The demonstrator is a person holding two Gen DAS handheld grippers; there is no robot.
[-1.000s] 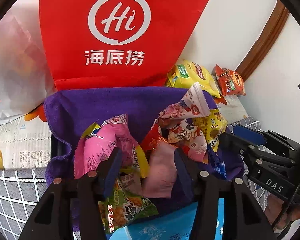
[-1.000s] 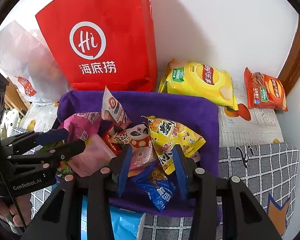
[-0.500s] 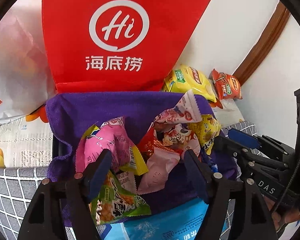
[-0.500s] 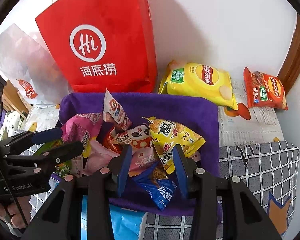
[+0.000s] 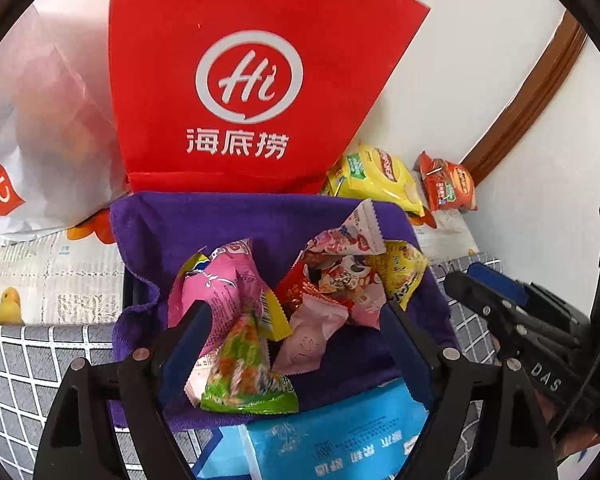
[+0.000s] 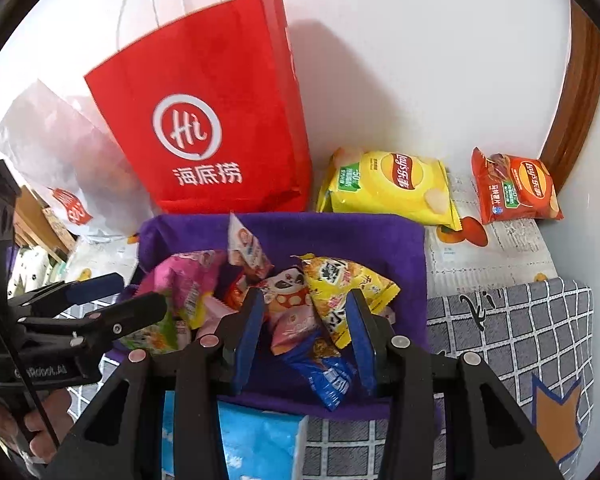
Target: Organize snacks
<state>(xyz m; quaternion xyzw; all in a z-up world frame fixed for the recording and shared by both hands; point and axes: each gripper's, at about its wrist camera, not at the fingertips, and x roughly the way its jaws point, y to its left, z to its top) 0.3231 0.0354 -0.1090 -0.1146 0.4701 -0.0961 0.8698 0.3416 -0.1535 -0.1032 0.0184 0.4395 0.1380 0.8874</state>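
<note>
In the left wrist view the left gripper (image 5: 296,336) is opening, gripping nothing, above loose snack packets (image 5: 244,360) in the purple-lined basket (image 5: 204,220); in the right wrist view the right gripper (image 6: 306,336), part open, straddles a yellow packet (image 6: 340,284), grip unclear.

A surface covered by a grey grid-patterned cloth (image 6: 512,320) and a newspaper-print sheet (image 6: 496,248) was seen carrying everything. A purple-lined basket (image 6: 340,228) was set on it, with a red paper bag (image 6: 220,120) and a white plastic bag (image 5: 40,128) just behind. A yellow chip bag (image 6: 388,188) and an orange chip bag (image 6: 516,188) were laid by the wall, and a blue packet (image 5: 340,436) at the basket's near edge.
</note>
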